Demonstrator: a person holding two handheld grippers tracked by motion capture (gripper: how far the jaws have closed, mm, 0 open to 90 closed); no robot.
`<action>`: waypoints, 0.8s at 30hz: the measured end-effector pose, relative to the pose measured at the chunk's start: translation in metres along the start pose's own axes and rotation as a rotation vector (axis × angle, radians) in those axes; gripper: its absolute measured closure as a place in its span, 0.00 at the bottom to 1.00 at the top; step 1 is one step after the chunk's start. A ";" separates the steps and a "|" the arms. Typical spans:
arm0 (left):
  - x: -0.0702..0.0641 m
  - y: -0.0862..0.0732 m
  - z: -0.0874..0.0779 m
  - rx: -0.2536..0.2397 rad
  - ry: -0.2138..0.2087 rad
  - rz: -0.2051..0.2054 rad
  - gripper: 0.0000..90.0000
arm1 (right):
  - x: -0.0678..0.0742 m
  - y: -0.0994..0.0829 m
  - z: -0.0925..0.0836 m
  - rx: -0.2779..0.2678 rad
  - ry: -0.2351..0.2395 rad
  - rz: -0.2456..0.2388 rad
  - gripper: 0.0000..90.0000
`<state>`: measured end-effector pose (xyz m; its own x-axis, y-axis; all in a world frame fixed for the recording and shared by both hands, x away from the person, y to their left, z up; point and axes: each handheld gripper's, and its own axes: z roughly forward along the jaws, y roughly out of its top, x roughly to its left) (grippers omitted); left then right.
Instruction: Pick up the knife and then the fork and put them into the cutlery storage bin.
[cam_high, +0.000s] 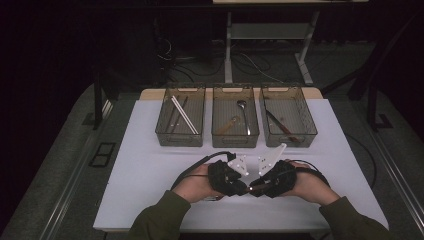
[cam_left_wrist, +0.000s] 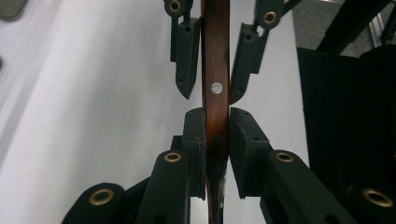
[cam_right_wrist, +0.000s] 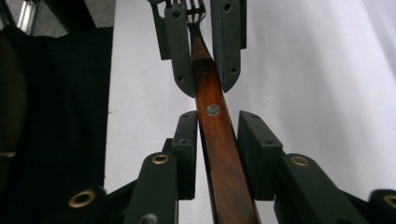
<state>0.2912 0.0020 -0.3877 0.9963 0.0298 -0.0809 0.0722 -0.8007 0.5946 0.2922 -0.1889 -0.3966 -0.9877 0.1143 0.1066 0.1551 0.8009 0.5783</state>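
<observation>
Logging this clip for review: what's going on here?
A person holds a wooden-handled fork between two tools above a white table. The left tool is clamped on the handle; the right tool has the handle between its jaws, but a gap shows on one side. Three bins of utensils sit behind.

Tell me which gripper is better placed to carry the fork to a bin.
Probably left: the left gripper is clamped on the fork handle, while the right gripper only flanks it, with a gap showing.
</observation>
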 end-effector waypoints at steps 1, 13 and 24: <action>-0.001 0.000 0.001 -0.002 -0.001 0.006 0.85 | 0.000 0.000 0.000 0.006 0.009 -0.008 0.78; 0.000 -0.005 -0.001 -0.042 -0.033 0.056 0.84 | 0.004 -0.001 0.000 0.010 0.059 -0.010 0.84; 0.012 -0.037 -0.026 -0.242 0.090 -0.092 0.53 | -0.003 -0.011 -0.008 -0.007 -0.002 0.046 0.84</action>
<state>0.3020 0.0473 -0.3897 0.9843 0.1576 -0.0789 0.1614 -0.6261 0.7629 0.2939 -0.2029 -0.3965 -0.9795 0.1522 0.1316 0.2006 0.7906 0.5786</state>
